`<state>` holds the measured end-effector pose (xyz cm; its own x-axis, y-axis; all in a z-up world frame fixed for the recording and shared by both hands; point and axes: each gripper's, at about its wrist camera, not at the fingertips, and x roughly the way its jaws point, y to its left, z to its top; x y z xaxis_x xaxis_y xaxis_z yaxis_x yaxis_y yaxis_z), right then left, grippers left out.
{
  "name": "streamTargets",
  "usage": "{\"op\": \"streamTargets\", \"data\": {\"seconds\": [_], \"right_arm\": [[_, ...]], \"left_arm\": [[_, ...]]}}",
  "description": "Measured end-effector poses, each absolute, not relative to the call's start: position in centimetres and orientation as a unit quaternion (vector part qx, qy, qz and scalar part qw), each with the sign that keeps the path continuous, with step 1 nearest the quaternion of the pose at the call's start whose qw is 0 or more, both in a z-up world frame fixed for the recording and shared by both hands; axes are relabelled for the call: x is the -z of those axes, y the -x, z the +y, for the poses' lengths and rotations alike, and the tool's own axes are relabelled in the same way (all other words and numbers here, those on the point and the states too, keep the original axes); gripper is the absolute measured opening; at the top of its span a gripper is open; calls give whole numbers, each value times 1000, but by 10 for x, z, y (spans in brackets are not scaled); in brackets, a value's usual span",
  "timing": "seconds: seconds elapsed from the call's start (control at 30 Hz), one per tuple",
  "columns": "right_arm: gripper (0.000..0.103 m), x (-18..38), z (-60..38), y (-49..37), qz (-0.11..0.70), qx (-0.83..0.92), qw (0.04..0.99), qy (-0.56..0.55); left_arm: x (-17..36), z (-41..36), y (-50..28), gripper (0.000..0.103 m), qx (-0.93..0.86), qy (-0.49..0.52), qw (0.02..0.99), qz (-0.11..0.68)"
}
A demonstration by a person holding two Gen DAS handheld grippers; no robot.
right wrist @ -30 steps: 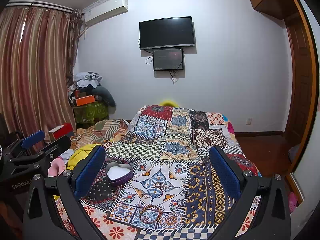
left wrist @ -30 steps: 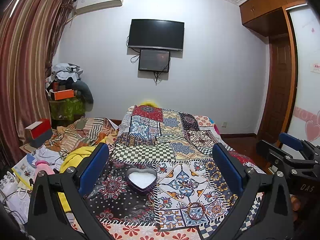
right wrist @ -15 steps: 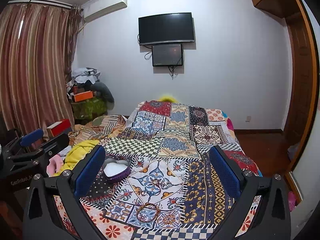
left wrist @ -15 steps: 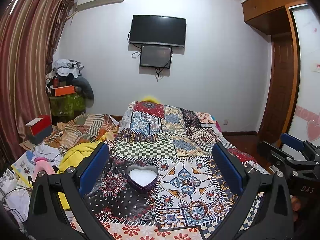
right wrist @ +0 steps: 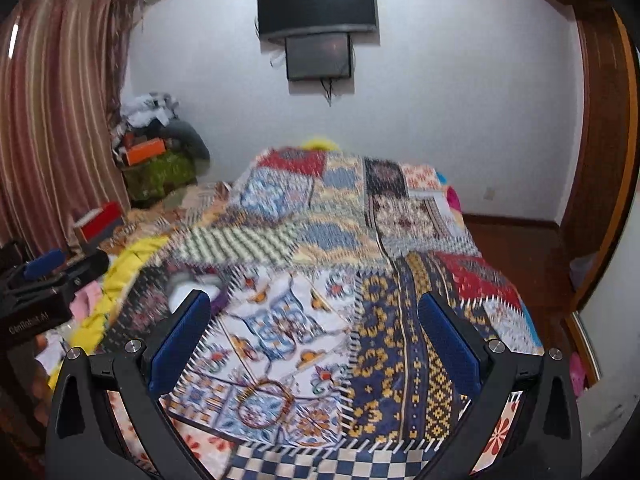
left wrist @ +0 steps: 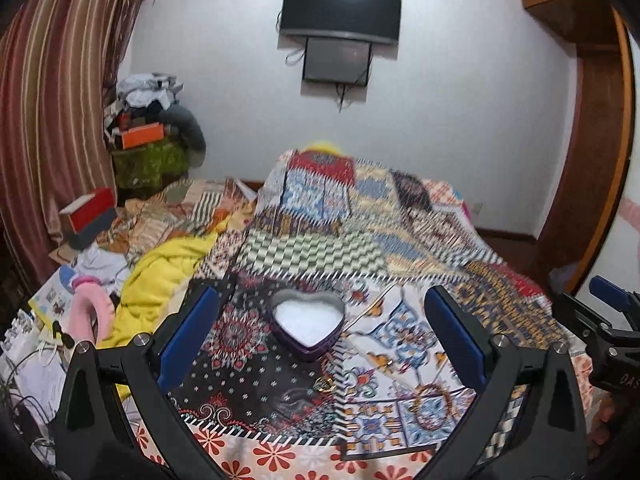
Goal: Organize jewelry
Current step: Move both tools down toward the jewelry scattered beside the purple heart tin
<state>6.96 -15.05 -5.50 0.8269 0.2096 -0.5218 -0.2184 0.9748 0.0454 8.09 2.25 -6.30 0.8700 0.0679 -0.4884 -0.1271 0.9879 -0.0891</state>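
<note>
A purple heart-shaped tin (left wrist: 307,322) with a white lining stands open on the patchwork bedspread (left wrist: 360,240), with my left gripper (left wrist: 321,304) open just in front of it. A small gold piece (left wrist: 326,385) lies nearer than the tin, and a brown bead bracelet (left wrist: 434,400) lies to its right. In the right wrist view the bracelet (right wrist: 264,406) lies low between the fingers of my open right gripper (right wrist: 313,298). The tin (right wrist: 192,284) is blurred there and partly behind the left finger. Both grippers hold nothing. Each shows at the edge of the other's view (left wrist: 612,320) (right wrist: 44,284).
A yellow blanket (left wrist: 160,280), a pink padded ring (left wrist: 90,312), papers and a red box (left wrist: 90,210) crowd the left of the bed. A striped curtain (left wrist: 52,100) and a pile of clothes (left wrist: 152,136) stand behind. A wooden door (left wrist: 588,160) is at the right.
Both grippers have tipped down and moved closer to the bed, so the tin and bracelet look larger. The views are blurred by motion. Both grippers stay open.
</note>
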Motion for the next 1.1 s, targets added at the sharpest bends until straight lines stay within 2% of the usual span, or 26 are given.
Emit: {"op": "streamTargets", "data": {"seconds": [0.4, 0.57, 0.63, 0.83, 1.1], "right_arm": [[103, 132, -148, -101, 411, -115, 903, 53], [103, 148, -142, -108, 438, -142, 887, 44], [103, 152, -138, -110, 448, -156, 880, 39], [102, 164, -125, -116, 470, -194, 861, 28], [98, 175, -110, -121, 482, -216, 848, 36]], "left_arm": [[155, 41, -123, 103, -25, 55, 912, 406], [182, 37, -129, 103, -2, 62, 891, 449], [189, 34, -130, 97, 7, 58, 888, 456], [201, 32, -138, 73, 23, 56, 882, 467], [204, 27, -145, 54, 43, 37, 886, 460]]}}
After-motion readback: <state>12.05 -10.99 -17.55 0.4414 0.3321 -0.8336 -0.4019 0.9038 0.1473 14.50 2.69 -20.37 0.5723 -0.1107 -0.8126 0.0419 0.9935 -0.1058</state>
